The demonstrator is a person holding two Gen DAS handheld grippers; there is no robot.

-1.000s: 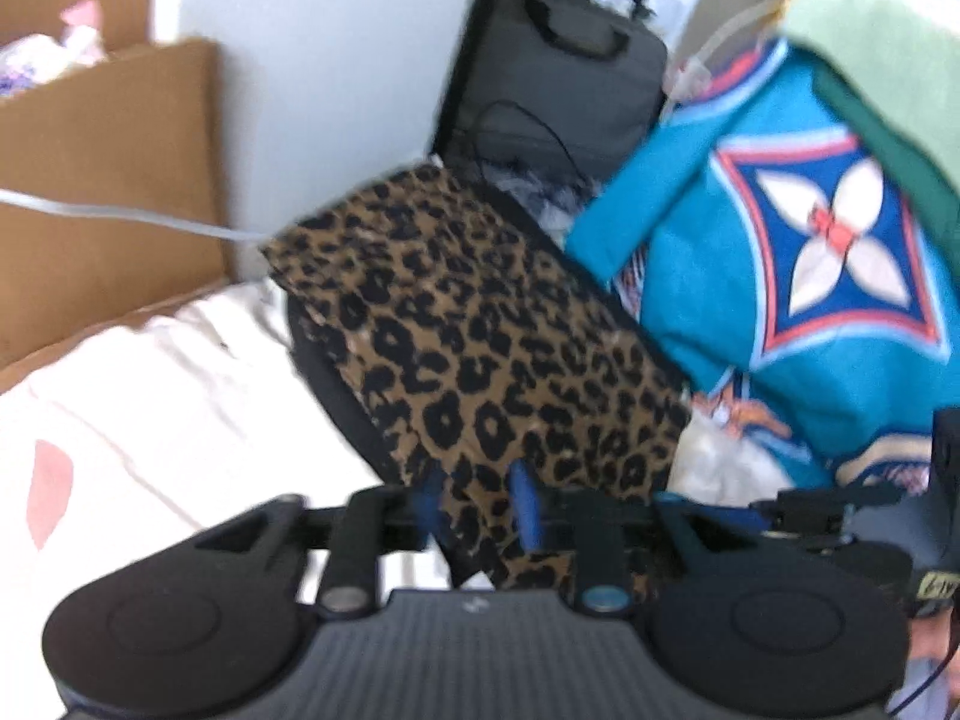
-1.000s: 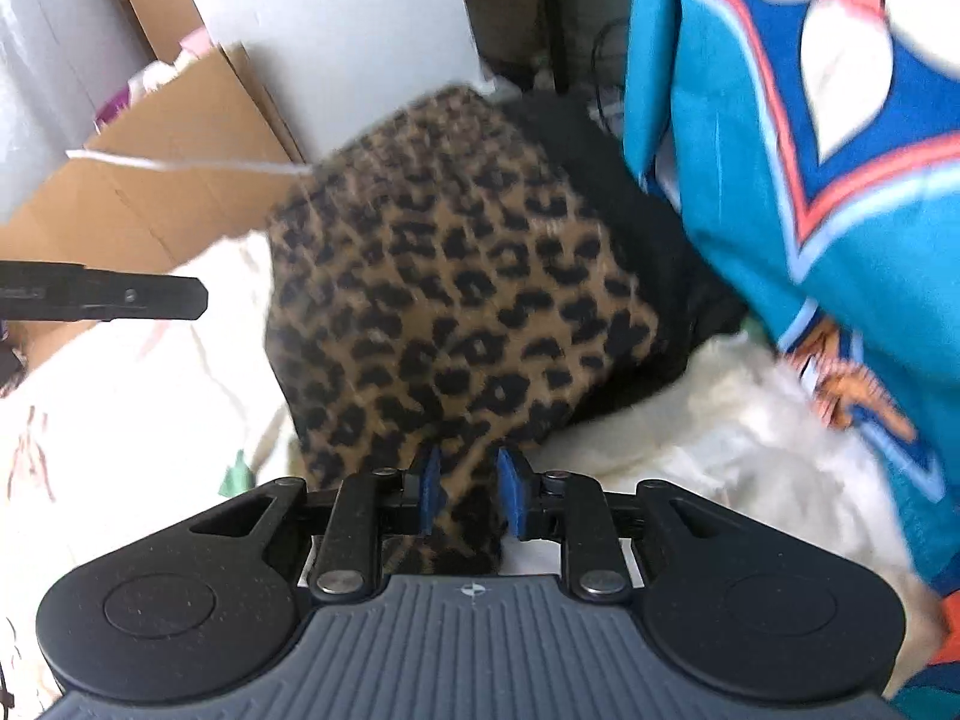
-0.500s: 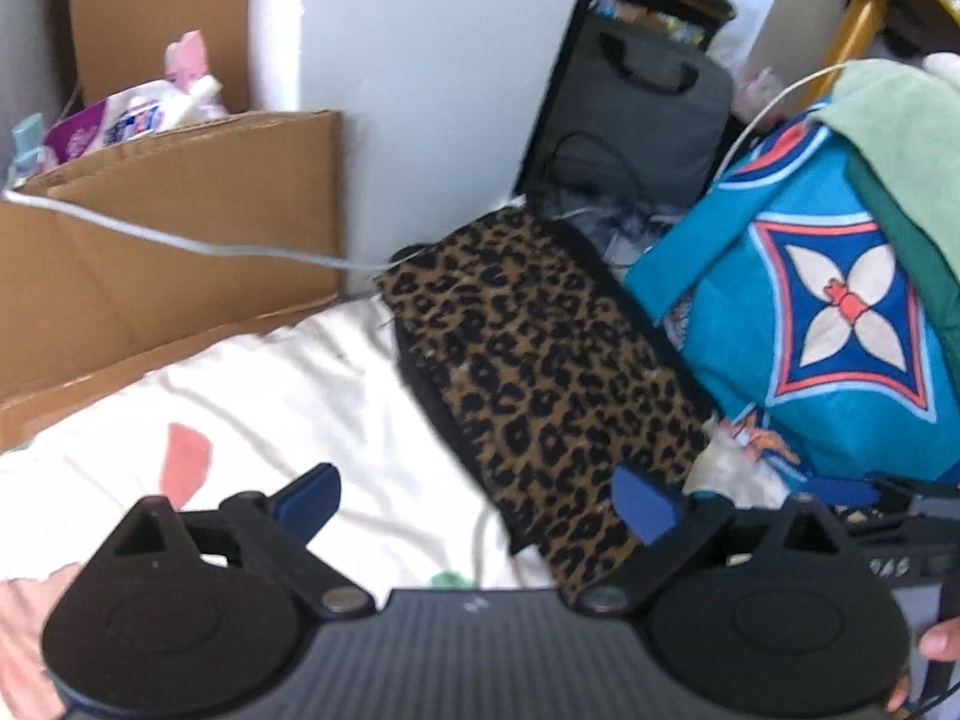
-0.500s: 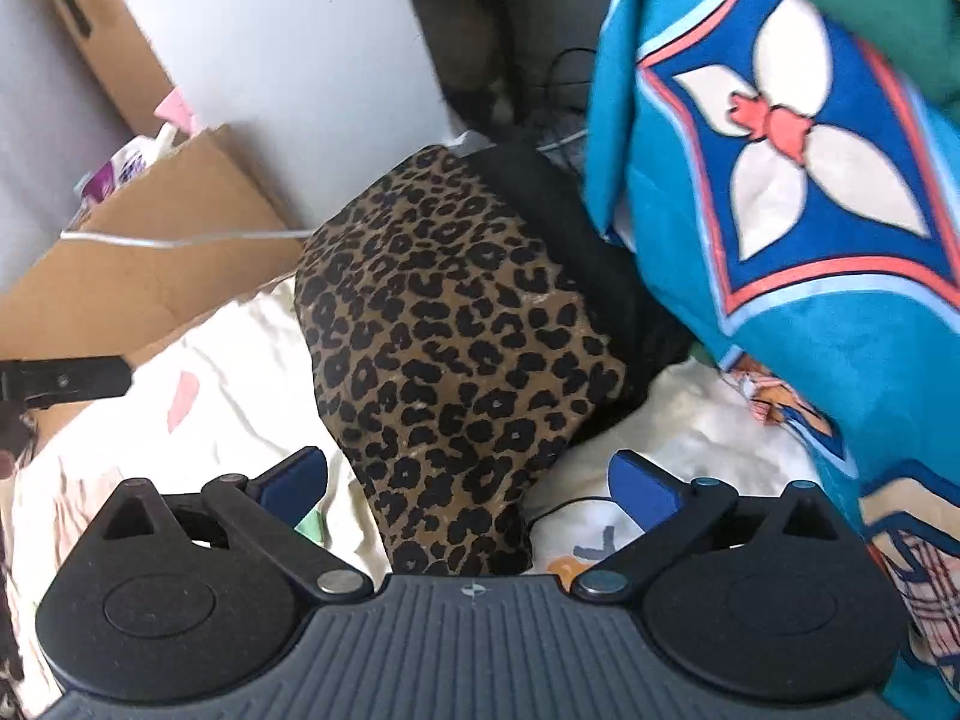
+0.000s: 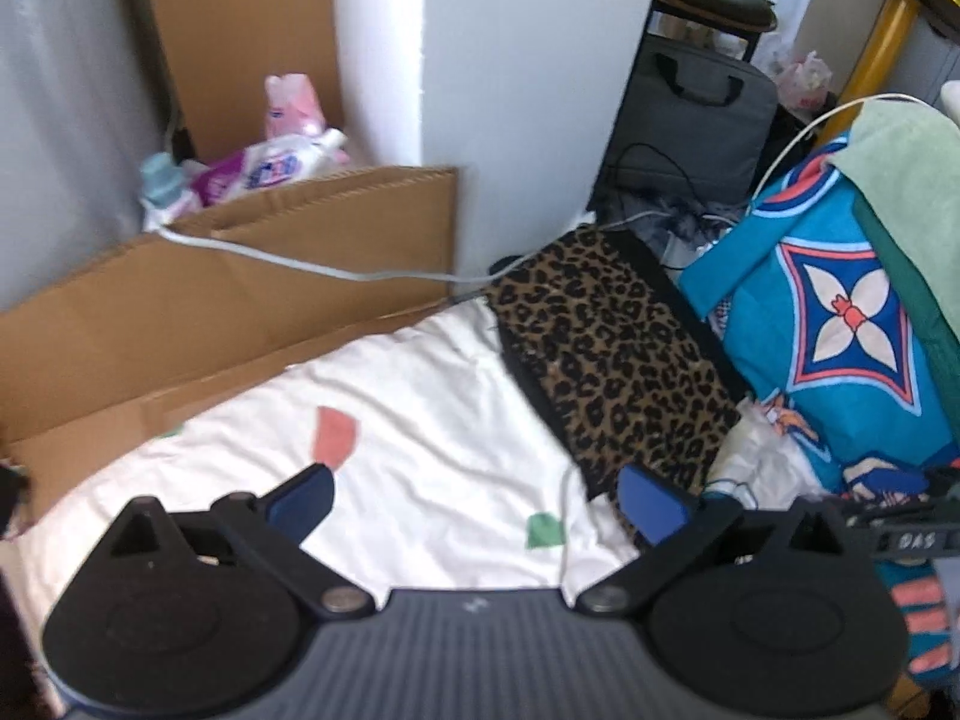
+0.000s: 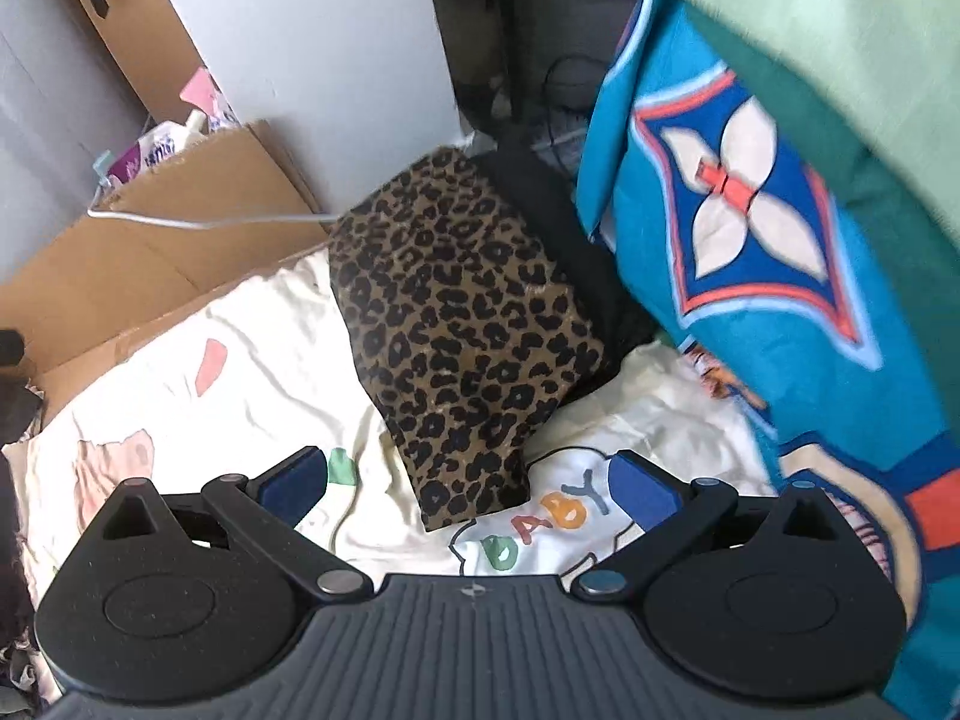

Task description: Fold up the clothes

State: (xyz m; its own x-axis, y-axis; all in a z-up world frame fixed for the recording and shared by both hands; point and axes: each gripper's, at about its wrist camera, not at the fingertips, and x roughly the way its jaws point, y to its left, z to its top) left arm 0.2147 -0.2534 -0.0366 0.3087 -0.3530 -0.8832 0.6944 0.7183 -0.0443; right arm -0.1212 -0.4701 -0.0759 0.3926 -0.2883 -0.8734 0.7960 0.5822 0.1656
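left gripper released | right gripper released | leopard garment folded on sheet

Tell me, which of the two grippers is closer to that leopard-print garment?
Probably the right, narrowly. The right gripper is open with the leopard-print garment ending between its fingers; the left gripper is open with the garment's end beside one finger.
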